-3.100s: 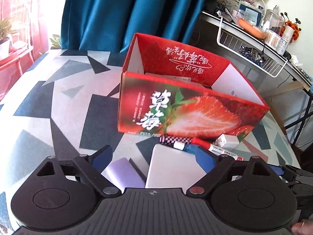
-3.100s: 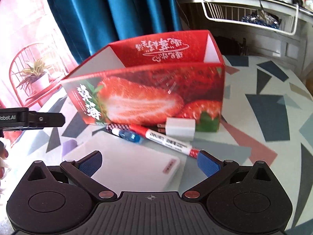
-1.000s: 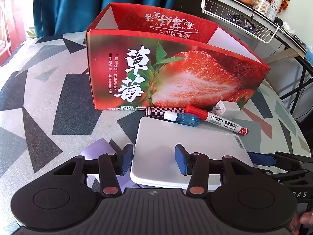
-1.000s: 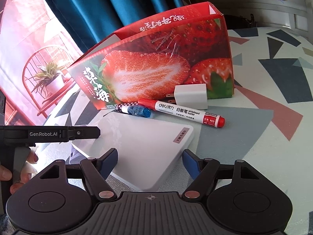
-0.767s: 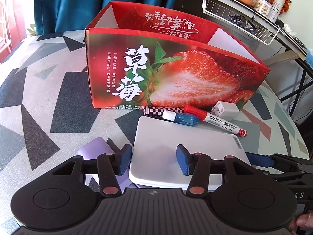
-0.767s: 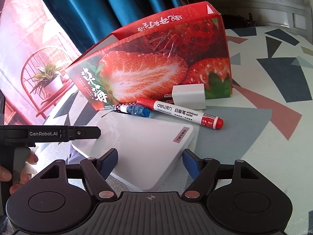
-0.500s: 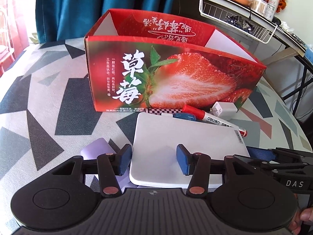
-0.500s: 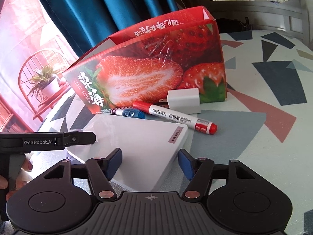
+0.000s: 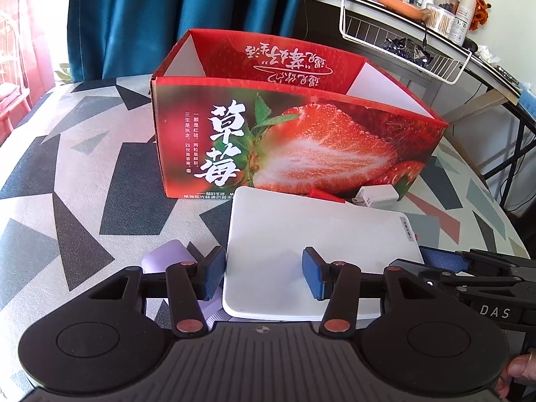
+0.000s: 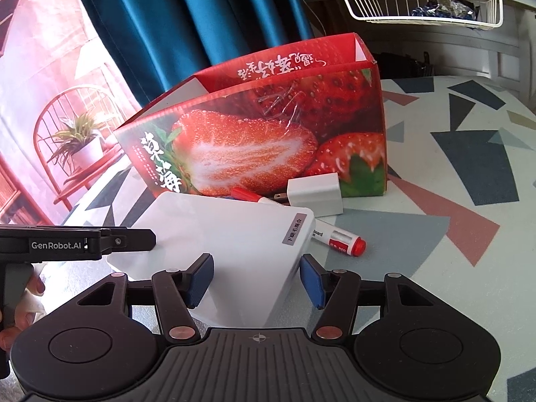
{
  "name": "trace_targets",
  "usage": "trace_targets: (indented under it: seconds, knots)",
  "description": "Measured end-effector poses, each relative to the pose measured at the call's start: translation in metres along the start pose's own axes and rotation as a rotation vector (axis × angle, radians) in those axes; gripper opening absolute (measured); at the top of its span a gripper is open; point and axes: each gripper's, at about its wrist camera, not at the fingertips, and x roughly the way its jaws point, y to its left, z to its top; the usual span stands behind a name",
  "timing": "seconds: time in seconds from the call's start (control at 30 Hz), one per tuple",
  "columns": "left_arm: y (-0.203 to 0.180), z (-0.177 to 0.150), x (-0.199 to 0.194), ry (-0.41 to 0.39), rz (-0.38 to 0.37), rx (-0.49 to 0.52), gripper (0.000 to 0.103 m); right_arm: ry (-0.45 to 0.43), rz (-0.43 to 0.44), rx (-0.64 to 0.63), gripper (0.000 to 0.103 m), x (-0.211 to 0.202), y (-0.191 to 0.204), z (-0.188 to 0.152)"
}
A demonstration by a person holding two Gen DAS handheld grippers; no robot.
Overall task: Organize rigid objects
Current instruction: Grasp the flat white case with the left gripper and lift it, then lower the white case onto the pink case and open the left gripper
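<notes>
Right in front of the strawberry box (image 9: 294,140), both the left claw (image 9: 264,276) and the closing right claw (image 10: 257,281) straddle the white case (image 9: 315,244); I can't tell if they're squeezing yet. Marker (image 10: 338,234) and charger (image 10: 315,194) remain outside, so mostly undone.

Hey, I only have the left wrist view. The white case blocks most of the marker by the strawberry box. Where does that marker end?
Observer: The marker shows past the white case's far right corner. Its red end lies on the table, clear of the strawberry box.
Operator: What about the right hand-held gripper? I only see its tip.
Observer: The right hand-held gripper has the case's near corner between its pads, and its jaws are closing.
Operator: And mine, from the side?
Observer: The left hand-held gripper's tip overlaps the case's left edge. I can't tell whether it is gripping.
</notes>
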Motion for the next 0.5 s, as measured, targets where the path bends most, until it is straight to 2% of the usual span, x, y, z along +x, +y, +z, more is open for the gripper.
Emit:
trace_targets:
  seconds: [0.17,0.5]
  knots:
    - [0.002,0.000,-0.007,-0.009,-0.018,-0.029,0.052,-0.014,-0.008,-0.017,0.053,-0.003,0.002,0.001]
    - [-0.003,0.025,-0.045,-0.133,-0.022,-0.046,0.052,-0.143,-0.009,-0.189,0.053,-0.030,0.026,0.029]
